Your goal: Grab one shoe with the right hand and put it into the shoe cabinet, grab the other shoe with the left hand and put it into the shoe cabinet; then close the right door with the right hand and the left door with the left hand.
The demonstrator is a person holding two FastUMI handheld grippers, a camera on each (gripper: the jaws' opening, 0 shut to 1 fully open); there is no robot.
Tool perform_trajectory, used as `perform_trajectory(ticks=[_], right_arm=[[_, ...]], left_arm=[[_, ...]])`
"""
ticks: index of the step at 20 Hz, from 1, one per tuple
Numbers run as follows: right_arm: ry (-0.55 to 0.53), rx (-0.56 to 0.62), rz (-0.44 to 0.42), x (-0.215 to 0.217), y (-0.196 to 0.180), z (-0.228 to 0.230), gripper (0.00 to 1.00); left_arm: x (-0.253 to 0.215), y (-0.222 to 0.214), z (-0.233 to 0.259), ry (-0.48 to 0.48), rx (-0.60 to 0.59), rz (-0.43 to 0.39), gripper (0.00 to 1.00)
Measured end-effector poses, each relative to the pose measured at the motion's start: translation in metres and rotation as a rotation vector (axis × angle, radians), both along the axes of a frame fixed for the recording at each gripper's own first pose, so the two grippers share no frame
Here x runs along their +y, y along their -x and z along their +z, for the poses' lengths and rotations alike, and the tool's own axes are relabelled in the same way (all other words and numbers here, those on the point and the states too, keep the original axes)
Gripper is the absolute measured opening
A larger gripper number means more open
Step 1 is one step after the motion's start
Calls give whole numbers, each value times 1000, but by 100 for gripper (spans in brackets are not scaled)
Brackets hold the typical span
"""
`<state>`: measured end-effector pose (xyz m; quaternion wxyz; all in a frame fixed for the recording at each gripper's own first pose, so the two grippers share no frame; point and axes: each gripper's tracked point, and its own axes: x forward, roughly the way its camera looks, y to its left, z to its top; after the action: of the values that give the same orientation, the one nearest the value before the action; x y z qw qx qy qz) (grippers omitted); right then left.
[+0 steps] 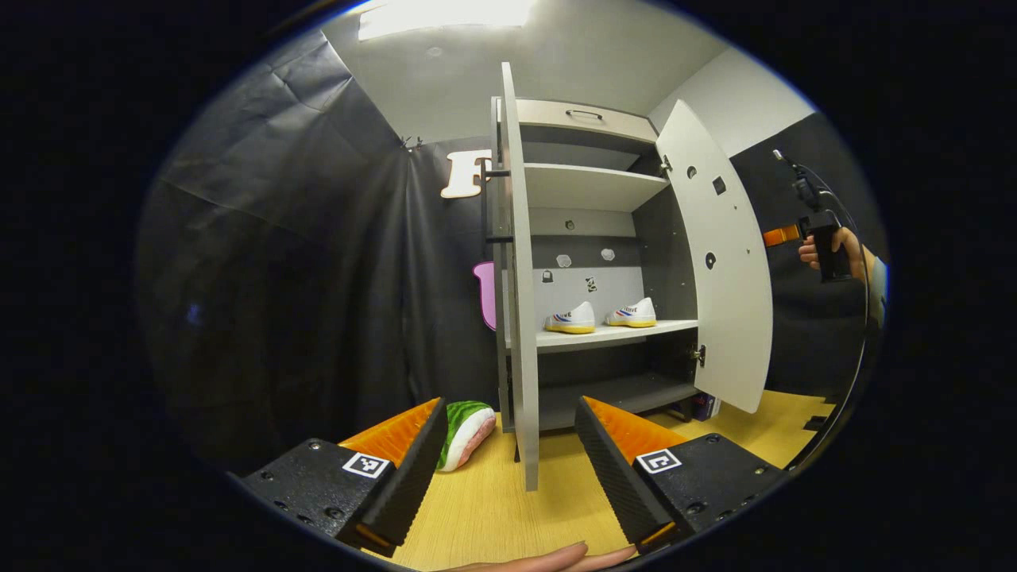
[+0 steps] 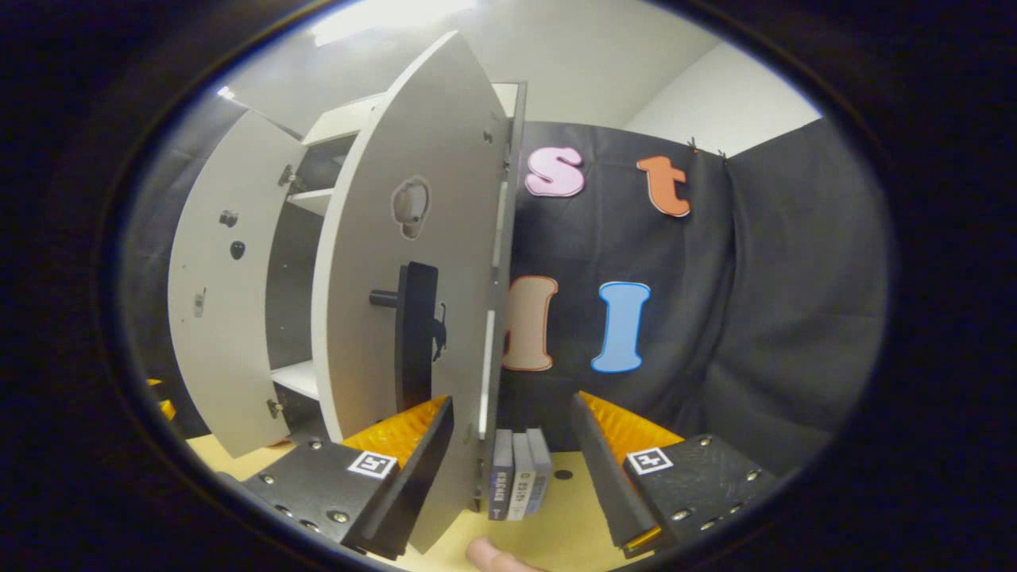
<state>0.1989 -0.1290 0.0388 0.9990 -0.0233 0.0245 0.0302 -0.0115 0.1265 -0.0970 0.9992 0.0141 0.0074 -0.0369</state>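
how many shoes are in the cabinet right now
2. Both sit side by side on the middle shelf of the shoe cabinet: left shoe, right shoe. The open doors could hide others.

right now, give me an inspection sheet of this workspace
surface: wood floor, bare near the claws
job's things: two shoes side by side on a cabinet shelf; left door and right door both open
clutter: green slipper on the floor left of the left door; books upright by the cabinet
claws: left claw open, empty; right claw open, empty, near the right door's handle
cables: one at the far claw
surroundings: black cloth wall
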Motion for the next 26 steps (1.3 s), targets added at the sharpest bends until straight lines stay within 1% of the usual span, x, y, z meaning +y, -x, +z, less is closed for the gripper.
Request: perform_trajectory(ticks=[3,5,7,8,9,10,11,12,13,14,15,16,17,18,19,20,21,22,23,24,26], right_arm=[[-36,8,-7,15,-2,-3,90],[-47,5,-32,17,-4,-2,87],[-38,-4,-35,24,-6,-1,87],[-31,-10,-36,29,-6,0,90],[-27,-12,-39,34,-7,-1,87],[-24,-15,-41,39,-7,-1,87],[-20,-16,-35,48,-6,-1,90],[-6,-20,-14,60,-2,0,87],[20,-35,28,74,2,3,90],[40,-48,60,88,5,6,88],[50,-50,75,99,9,5,96],[49,-50,80,103,16,4,96],[50,-53,85,109,23,4,96],[59,-55,90,114,30,3,95],[69,-59,102,121,37,2,96],[76,-62,114,126,42,1,96],[79,-61,123,131,49,-1,96],[82,-61,135,136,55,-4,96],[88,-62,153,141,61,-7,96],[95,-68,167,146,67,-9,95],[118,-72,176,149,79,-14,96]], left_arm=[[7,2,4,-12,-3,17,97],[15,4,10,-22,-16,34,97],[20,4,15,-25,-27,46,97],[22,5,17,-23,-30,48,100],[22,5,17,-20,-29,50,97],[23,3,19,-15,-31,51,100],[23,3,21,-13,-27,54,100],[25,1,21,-12,-21,58,100],[25,-1,21,-11,-13,59,97],[25,-2,21,-10,-4,62,97],[27,-4,21,-9,9,69,97],[29,-4,23,-8,14,73,97],[31,-6,27,-14,18,80,100],[34,-4,32,-20,19,88,97],[38,-1,38,-23,14,94,97],[41,-1,45,-21,8,100,100],[48,-2,53,-25,1,106,97],[53,-5,57,-32,10,112,100],[59,-8,60,-26,13,118,96],[61,-11,68,-17,12,116,97],[72,-18,78,-13,9,120,96]])
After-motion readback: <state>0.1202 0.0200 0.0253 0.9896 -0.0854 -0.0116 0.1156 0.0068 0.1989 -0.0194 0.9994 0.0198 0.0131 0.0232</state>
